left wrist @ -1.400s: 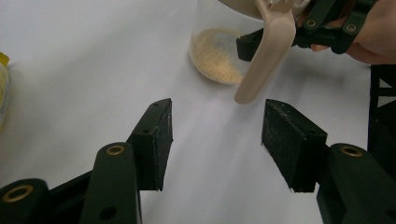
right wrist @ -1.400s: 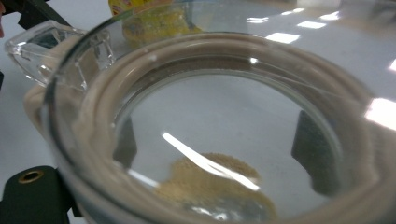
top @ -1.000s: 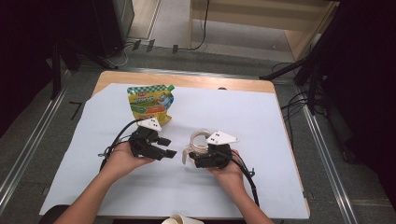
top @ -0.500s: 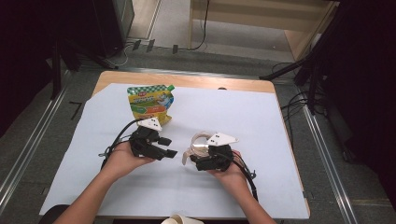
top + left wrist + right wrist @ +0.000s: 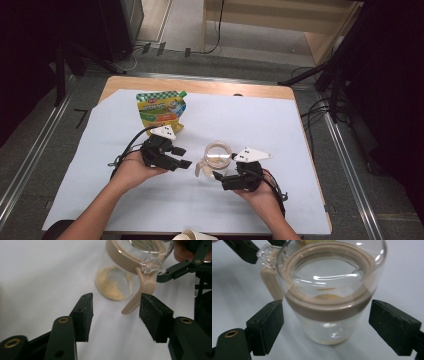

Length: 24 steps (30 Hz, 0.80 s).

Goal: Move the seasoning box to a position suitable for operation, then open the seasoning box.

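Observation:
A clear glass jar (image 5: 218, 157) with a beige rim stands mid-table, a thin layer of yellow granules (image 5: 112, 285) at its bottom. A beige clasp lever (image 5: 140, 293) hangs from its rim. My left gripper (image 5: 182, 156) is left of the jar and open. Its jaws have just been closing a little with nothing gripped; the lever's tip lies just beyond the pads (image 5: 155, 315). My right gripper (image 5: 225, 167) is open, its pads (image 5: 268, 325) flanking the jar (image 5: 329, 315) without touching. A colourful spouted pouch (image 5: 160, 111) lies at the back left.
A white sheet (image 5: 280, 130) covers the wooden table (image 5: 200, 86). A pale rounded object (image 5: 192, 235) pokes in at the near edge. Cables trail from both grippers. Metal rails and dark equipment flank the table.
My right gripper has drawn back a little toward the person and to the right. The jar and the left hand have stayed where they were.

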{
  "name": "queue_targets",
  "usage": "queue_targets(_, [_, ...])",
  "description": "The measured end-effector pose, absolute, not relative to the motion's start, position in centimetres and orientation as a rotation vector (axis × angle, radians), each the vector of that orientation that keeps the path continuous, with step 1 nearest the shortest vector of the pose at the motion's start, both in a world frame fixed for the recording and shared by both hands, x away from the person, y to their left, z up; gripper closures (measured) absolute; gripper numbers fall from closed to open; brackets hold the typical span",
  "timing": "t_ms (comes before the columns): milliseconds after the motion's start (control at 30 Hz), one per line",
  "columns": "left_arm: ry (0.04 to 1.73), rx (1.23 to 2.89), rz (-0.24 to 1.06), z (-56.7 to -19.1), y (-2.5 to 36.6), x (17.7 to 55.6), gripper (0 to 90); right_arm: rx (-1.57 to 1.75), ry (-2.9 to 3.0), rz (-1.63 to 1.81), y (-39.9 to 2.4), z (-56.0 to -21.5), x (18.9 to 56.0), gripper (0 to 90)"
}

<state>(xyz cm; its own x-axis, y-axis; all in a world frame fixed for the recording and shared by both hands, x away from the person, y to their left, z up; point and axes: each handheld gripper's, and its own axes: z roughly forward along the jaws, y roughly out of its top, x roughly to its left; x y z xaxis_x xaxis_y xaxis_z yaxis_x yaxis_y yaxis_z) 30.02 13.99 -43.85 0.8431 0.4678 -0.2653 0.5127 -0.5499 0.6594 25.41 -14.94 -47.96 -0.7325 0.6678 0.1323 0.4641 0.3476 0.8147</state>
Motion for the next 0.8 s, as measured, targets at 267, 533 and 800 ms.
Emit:
queue_targets(267, [0.689, 2.257, -0.089, -43.1, 13.5, 31.4, 52.6, 1.087, 2.396, 1.340, -17.8, -46.5, 24.5, 30.4])
queue_targets(533, [0.677, 2.263, -0.100, -43.9, 13.3, 32.0, 67.0, 1.112, 2.371, 1.356, -18.7, -46.2, 24.7, 46.4])
queue_targets(800, [0.645, 2.262, -0.113, -44.0, 12.9, 31.4, 87.9, 1.091, 2.399, 1.354, -18.1, -46.6, 24.8, 72.5])
